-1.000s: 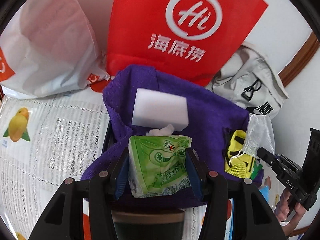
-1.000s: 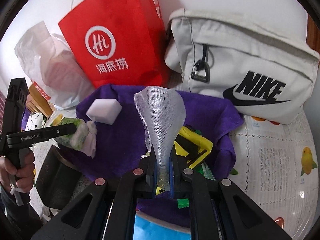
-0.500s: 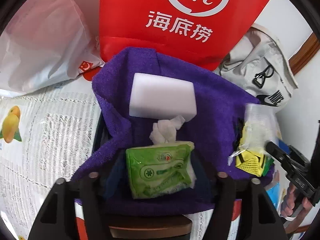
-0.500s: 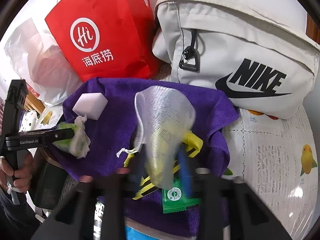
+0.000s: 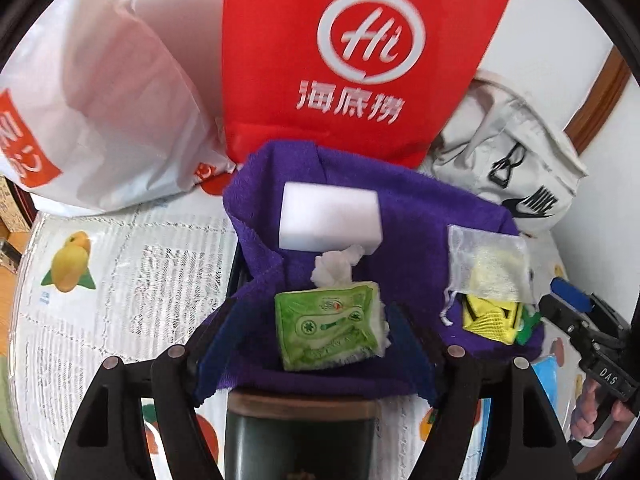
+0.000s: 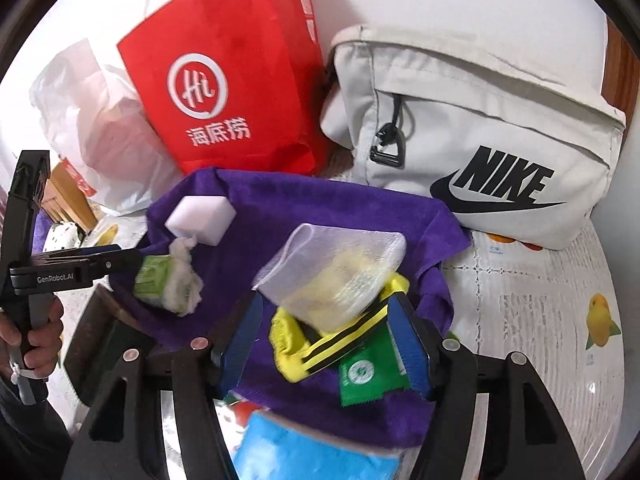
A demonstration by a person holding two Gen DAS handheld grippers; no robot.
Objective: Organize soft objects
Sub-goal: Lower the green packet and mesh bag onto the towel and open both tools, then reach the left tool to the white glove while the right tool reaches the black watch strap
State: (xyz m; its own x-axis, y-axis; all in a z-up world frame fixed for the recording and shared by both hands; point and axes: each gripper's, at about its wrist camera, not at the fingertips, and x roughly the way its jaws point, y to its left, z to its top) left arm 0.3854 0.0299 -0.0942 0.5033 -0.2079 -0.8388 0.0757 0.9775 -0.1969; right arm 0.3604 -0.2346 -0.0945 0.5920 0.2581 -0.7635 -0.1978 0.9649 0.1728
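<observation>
Both claws have just opened, nothing gripped. Tissue pack (image 5: 328,326) sits between the left claw (image 5: 320,344) jaws; mesh pouch (image 6: 332,270) lies by the right claw (image 6: 326,344). Both rest on the purple towel (image 5: 420,216) with the sponge (image 5: 330,220). Drop-offs look done; bags behind untouched.

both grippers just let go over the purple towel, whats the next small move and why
Probably lift both grippers clear. The left gripper stands open around the tissue pack, the right gripper open under the mesh pouch; both jaws have just been opening, and both items lie on the towel.
</observation>
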